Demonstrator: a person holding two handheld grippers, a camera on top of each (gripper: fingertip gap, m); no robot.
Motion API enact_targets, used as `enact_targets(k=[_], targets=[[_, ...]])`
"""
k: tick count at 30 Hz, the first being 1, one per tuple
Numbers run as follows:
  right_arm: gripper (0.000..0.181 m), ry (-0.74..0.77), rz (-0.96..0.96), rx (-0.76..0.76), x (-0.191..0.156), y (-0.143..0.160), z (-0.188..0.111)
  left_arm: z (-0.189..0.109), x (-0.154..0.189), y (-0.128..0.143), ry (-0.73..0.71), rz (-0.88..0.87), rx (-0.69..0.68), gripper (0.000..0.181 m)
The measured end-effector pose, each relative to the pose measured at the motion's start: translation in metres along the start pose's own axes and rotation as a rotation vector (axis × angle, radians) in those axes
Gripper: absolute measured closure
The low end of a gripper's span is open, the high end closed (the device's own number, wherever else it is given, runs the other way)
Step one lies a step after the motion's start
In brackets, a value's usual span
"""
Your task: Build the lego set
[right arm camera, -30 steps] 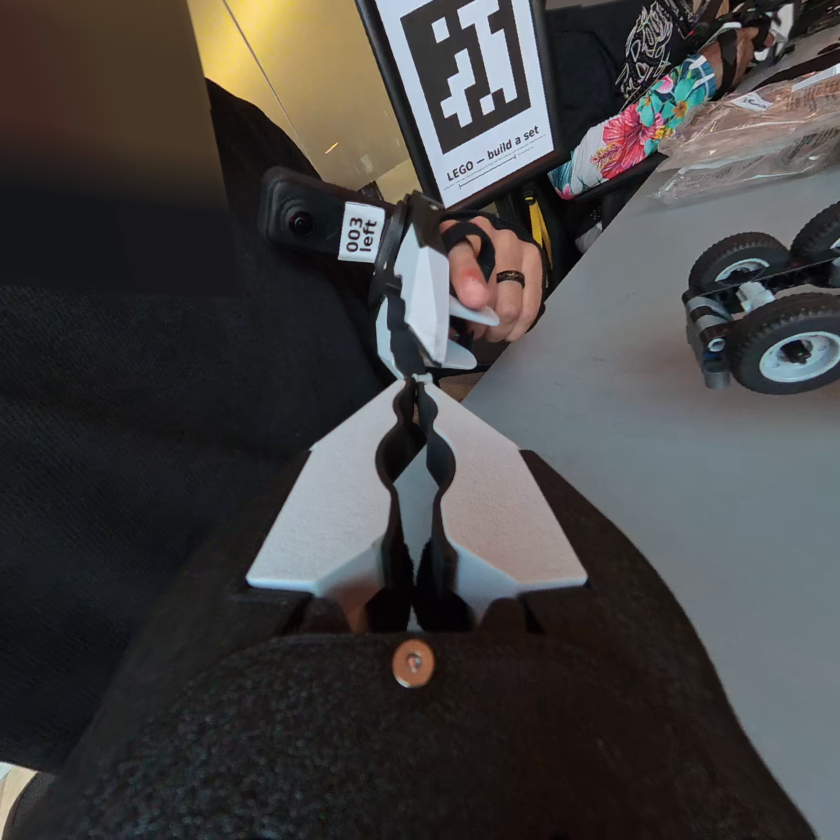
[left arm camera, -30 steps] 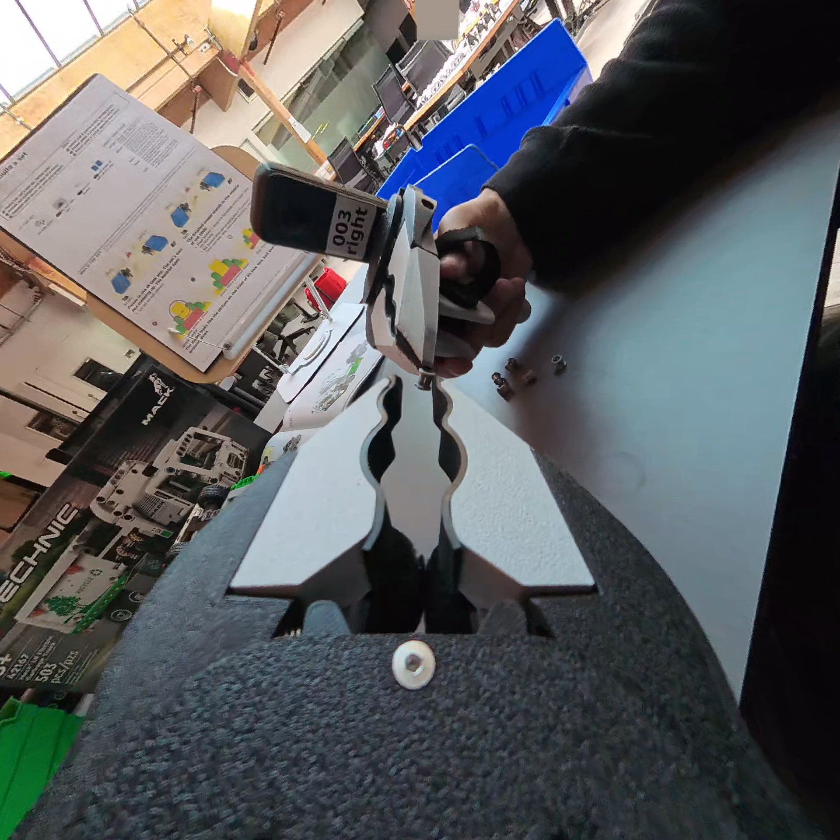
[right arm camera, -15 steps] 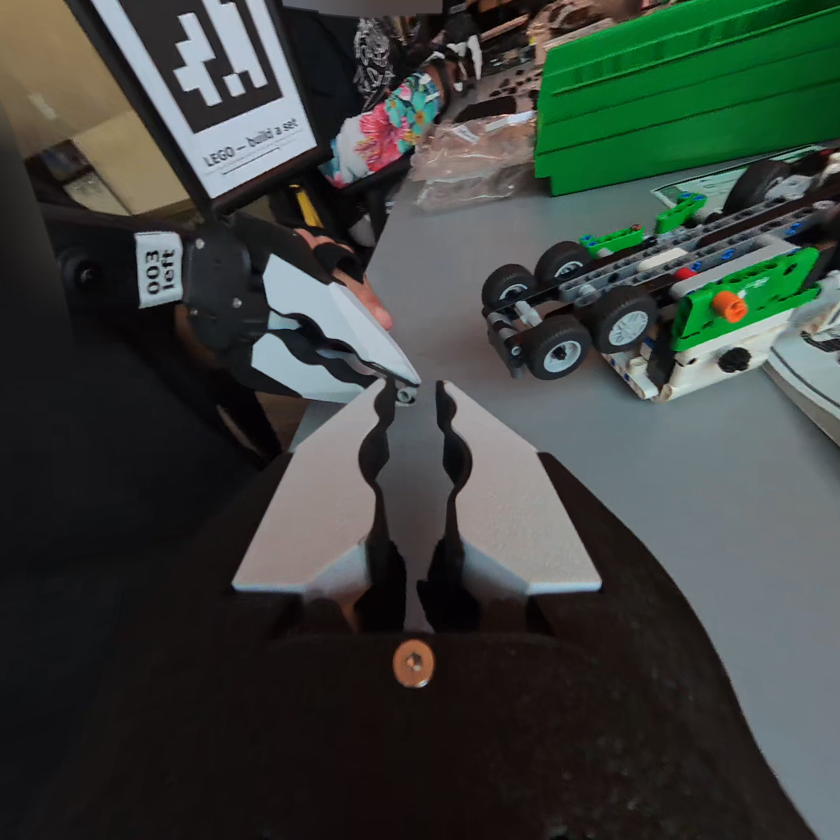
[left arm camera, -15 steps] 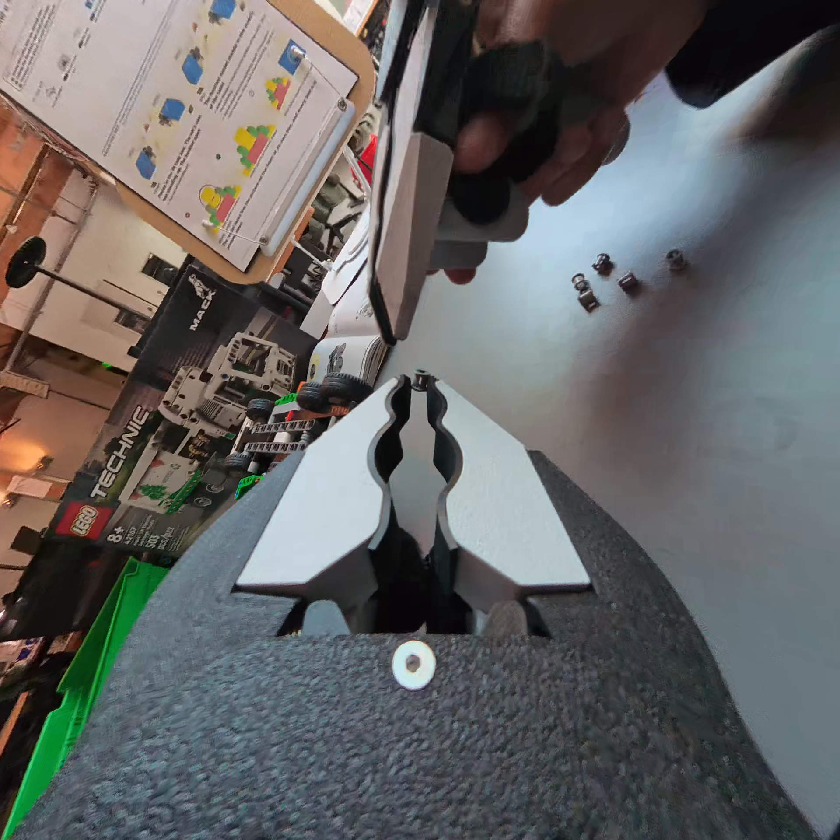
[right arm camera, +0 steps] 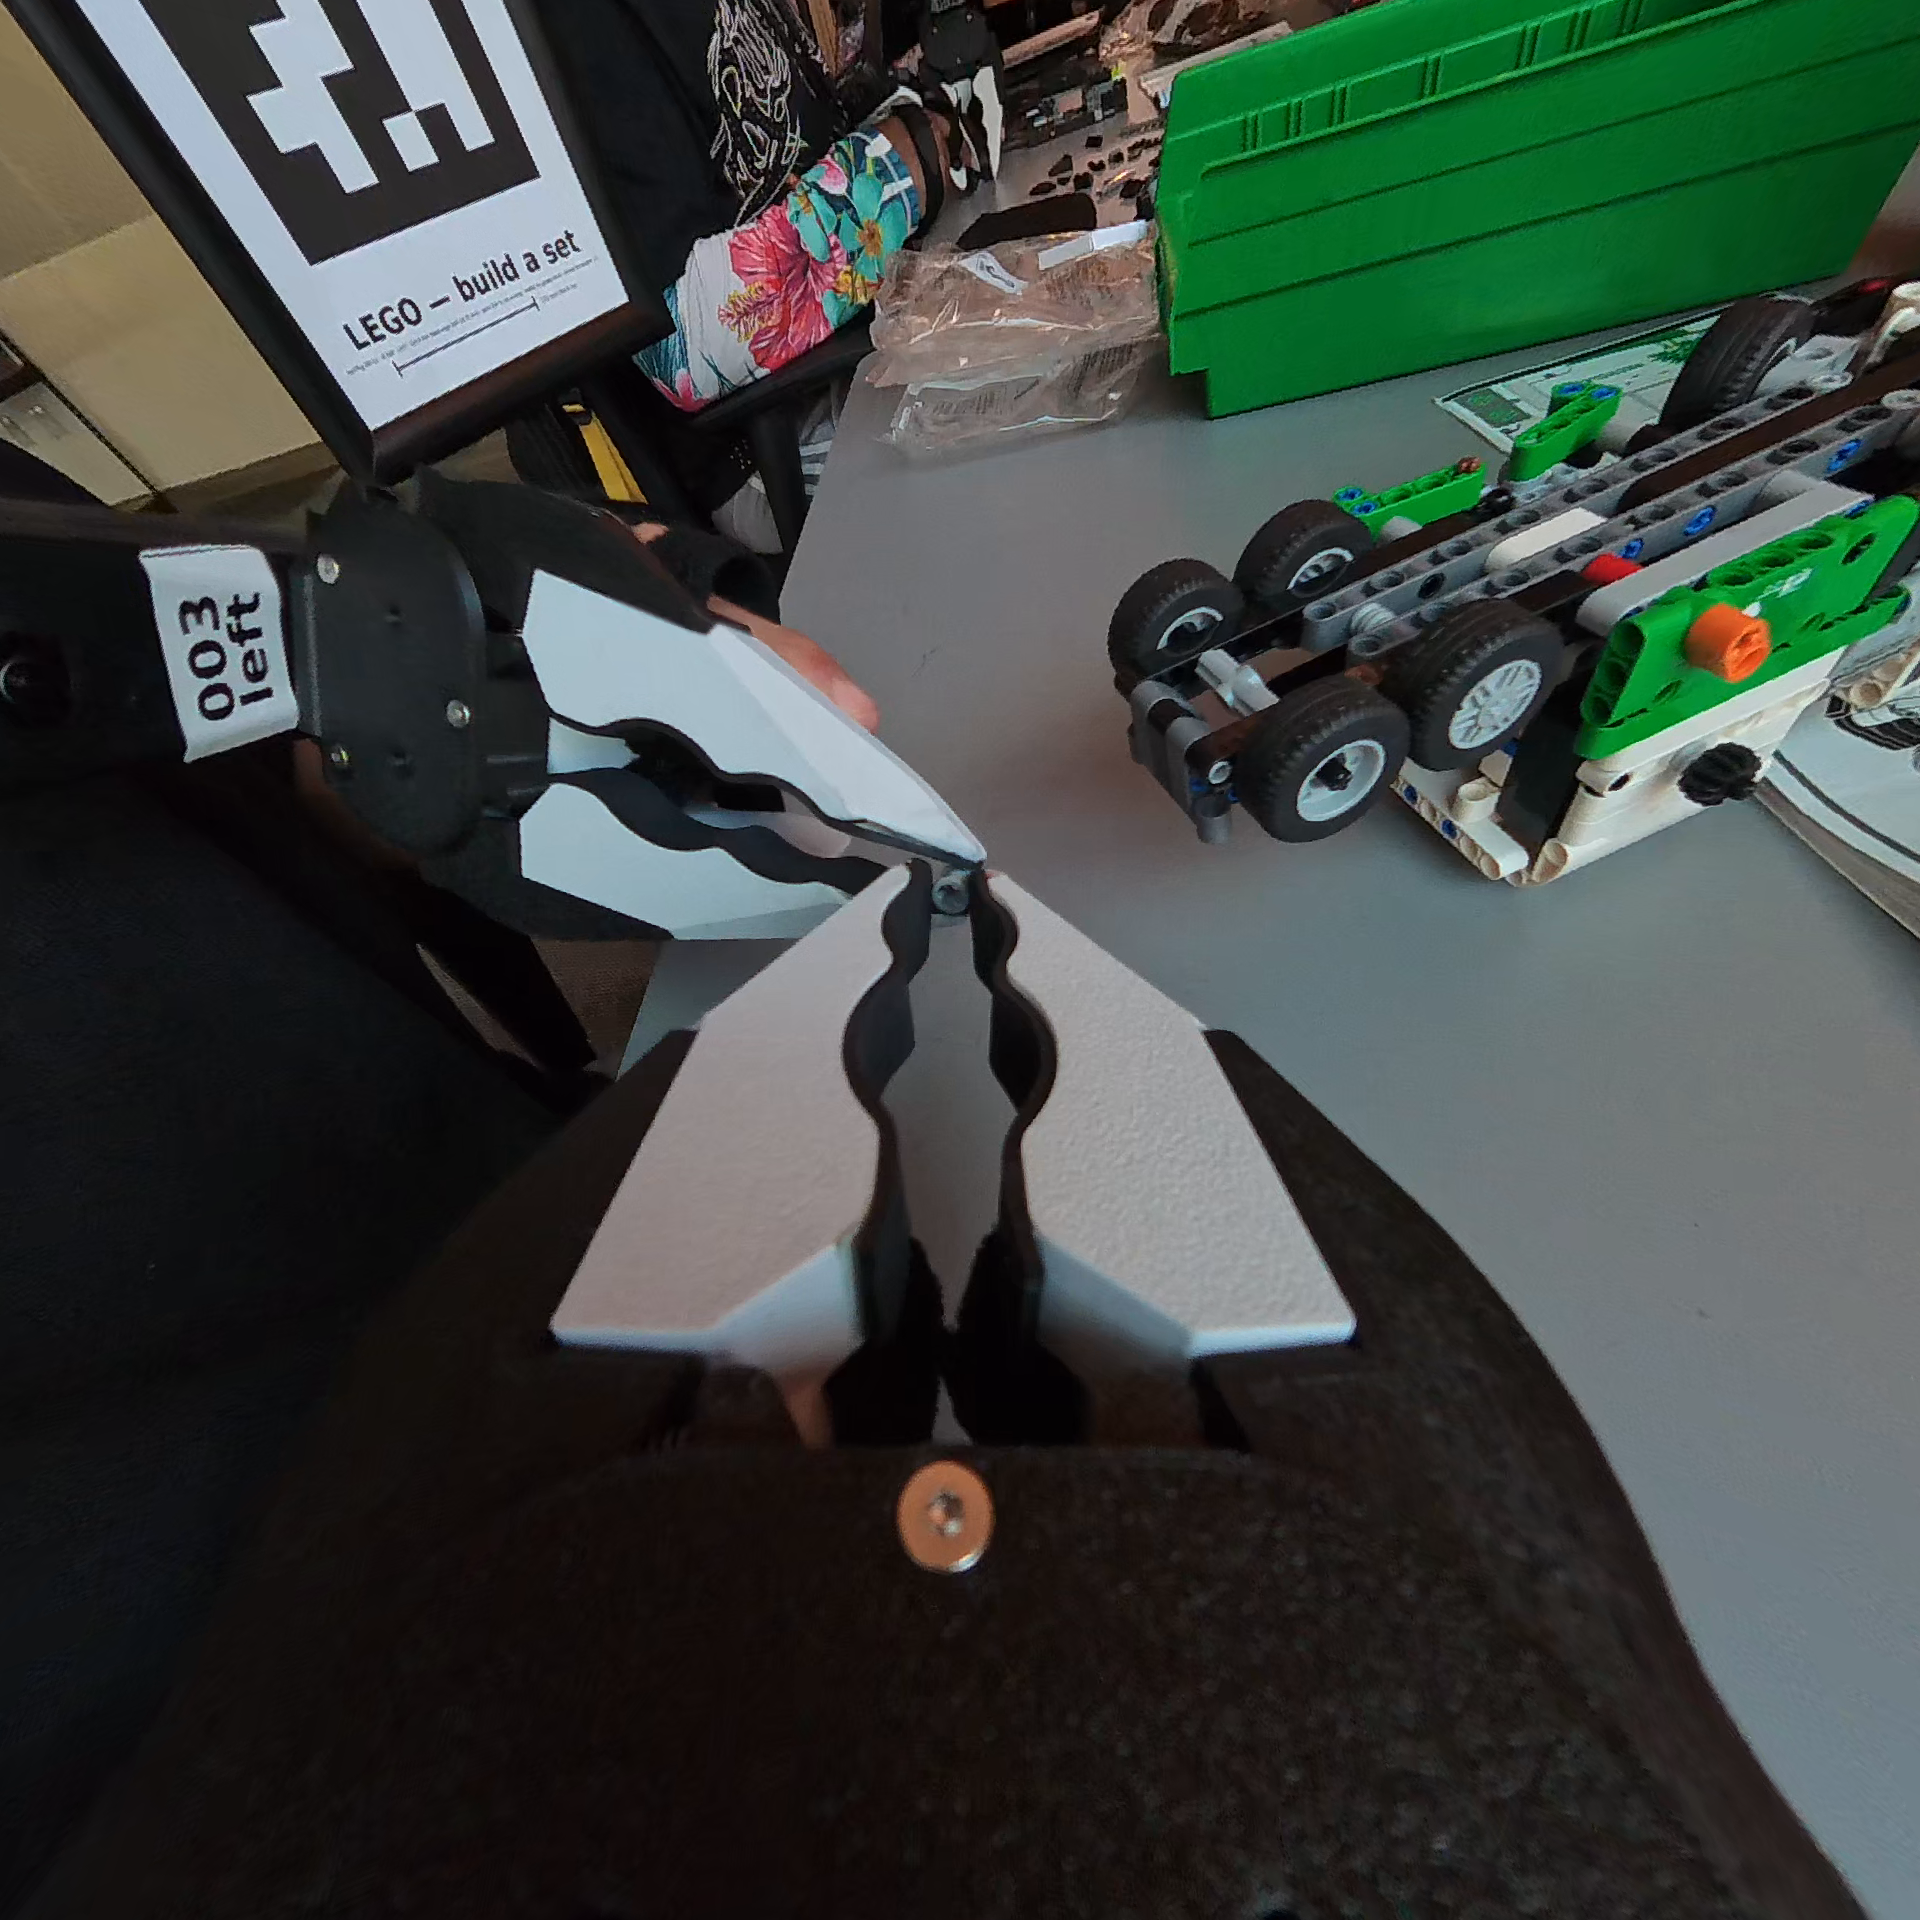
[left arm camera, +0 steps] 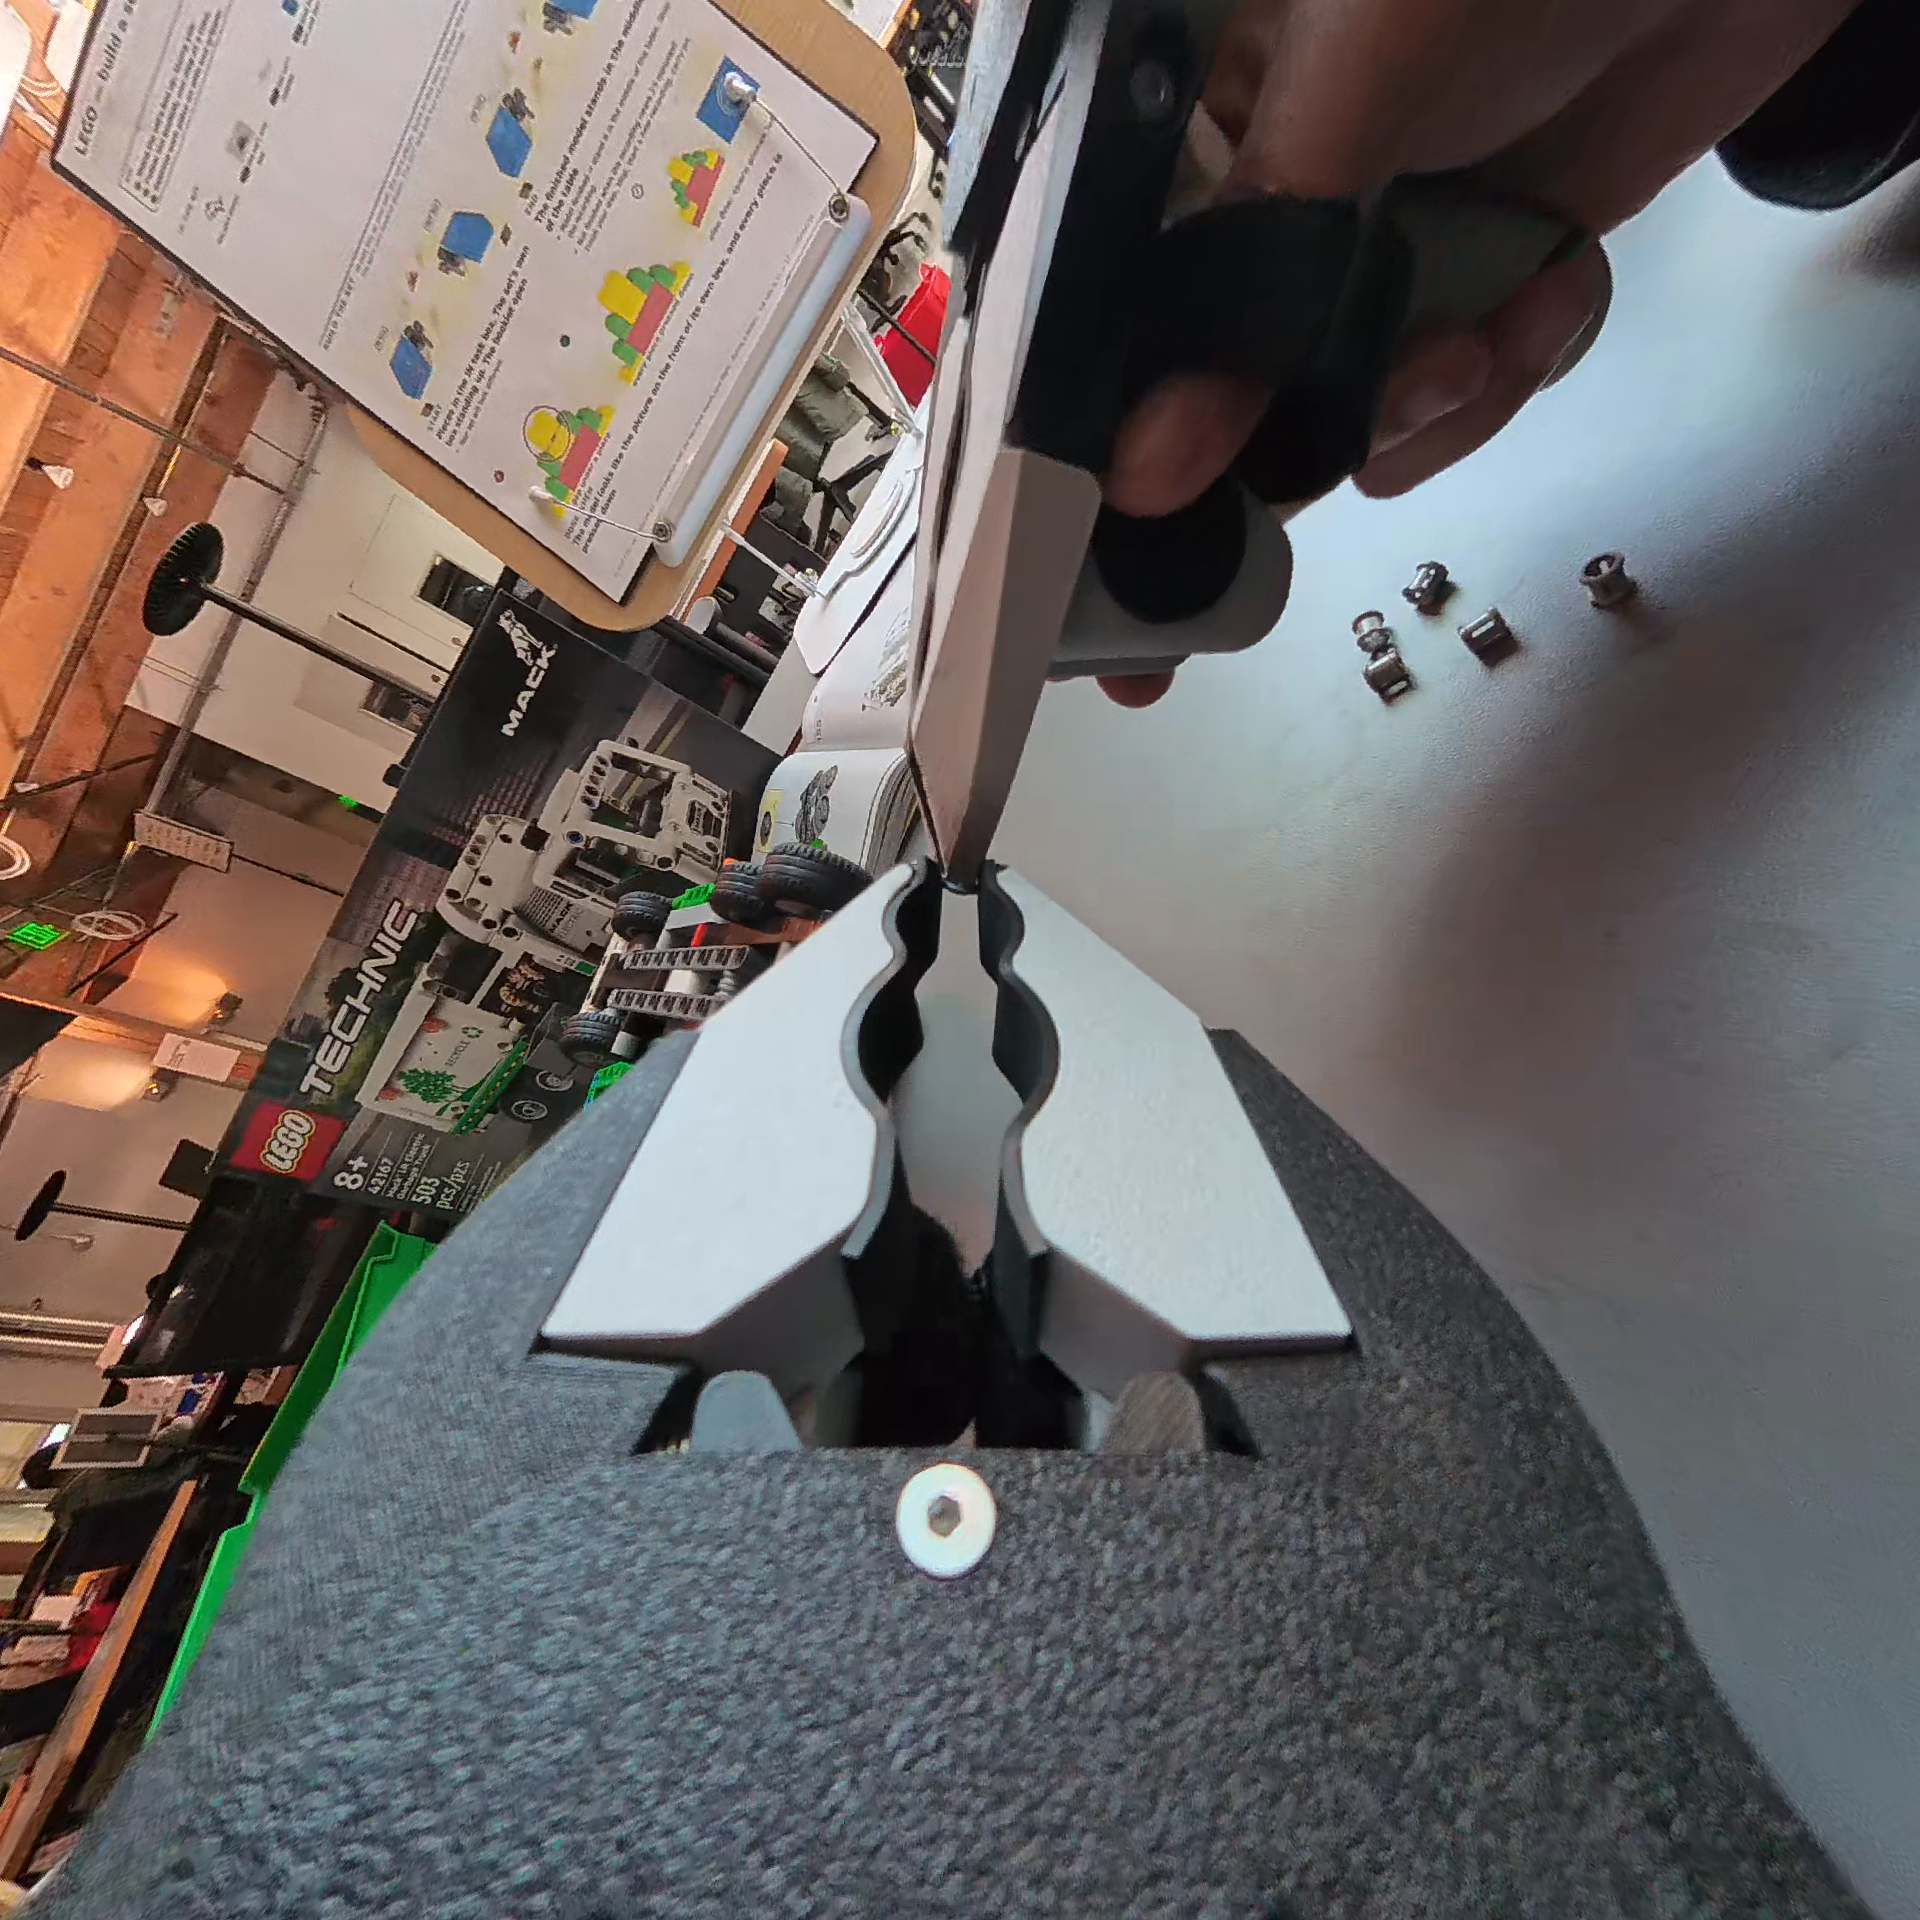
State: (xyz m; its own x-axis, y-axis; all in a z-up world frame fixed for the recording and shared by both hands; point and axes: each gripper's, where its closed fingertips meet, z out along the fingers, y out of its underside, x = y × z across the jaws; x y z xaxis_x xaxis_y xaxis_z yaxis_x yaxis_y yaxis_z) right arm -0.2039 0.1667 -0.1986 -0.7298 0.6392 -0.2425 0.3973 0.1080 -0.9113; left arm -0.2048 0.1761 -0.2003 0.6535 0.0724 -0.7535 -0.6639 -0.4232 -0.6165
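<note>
A small grey Lego connector (right arm camera: 948, 891) sits where the two grippers' tips meet, above the grey table (right arm camera: 1403, 1195). My left gripper (left arm camera: 954, 885) is shut on it; it comes in from the left in the right wrist view (right arm camera: 961, 860). My right gripper (right arm camera: 950, 889) has its fingertips closed onto the same piece; in the left wrist view it comes down from above, edge-on (left arm camera: 956, 868). The partly built truck model (right arm camera: 1507, 675) lies on the table to the right, and also shows in the left wrist view (left arm camera: 717, 935).
Several small grey connectors (left arm camera: 1455, 623) lie loose on the table. A green bin (right arm camera: 1507, 187) and clear plastic bags (right arm camera: 1018, 332) stand at the back. The Lego box (left arm camera: 447, 987), an instruction board (left arm camera: 468, 239), an open booklet (right arm camera: 1860, 800) and a marker sign (right arm camera: 364, 208) surround the work area. The tips of both grippers are at nearly the same place.
The right gripper was open half a second ago and has closed onto the connector held in the left gripper's tips. Both grippers have swung toward the truck.
</note>
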Motion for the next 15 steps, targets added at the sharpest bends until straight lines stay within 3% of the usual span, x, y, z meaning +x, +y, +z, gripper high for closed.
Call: enact_targets(k=[11, 15], targets=[[0.176, 0.027, -0.074, -0.013, -0.001, 0.002, -0.001, -0.001, 0.001, 0.0, -0.05, 0.027, -0.015, 0.176], [0.176, 0.045, -0.1, -0.008, 0.017, -0.005, -0.016, -0.005, -0.005, -0.001, 0.007, -0.161, 0.038, 0.173]])
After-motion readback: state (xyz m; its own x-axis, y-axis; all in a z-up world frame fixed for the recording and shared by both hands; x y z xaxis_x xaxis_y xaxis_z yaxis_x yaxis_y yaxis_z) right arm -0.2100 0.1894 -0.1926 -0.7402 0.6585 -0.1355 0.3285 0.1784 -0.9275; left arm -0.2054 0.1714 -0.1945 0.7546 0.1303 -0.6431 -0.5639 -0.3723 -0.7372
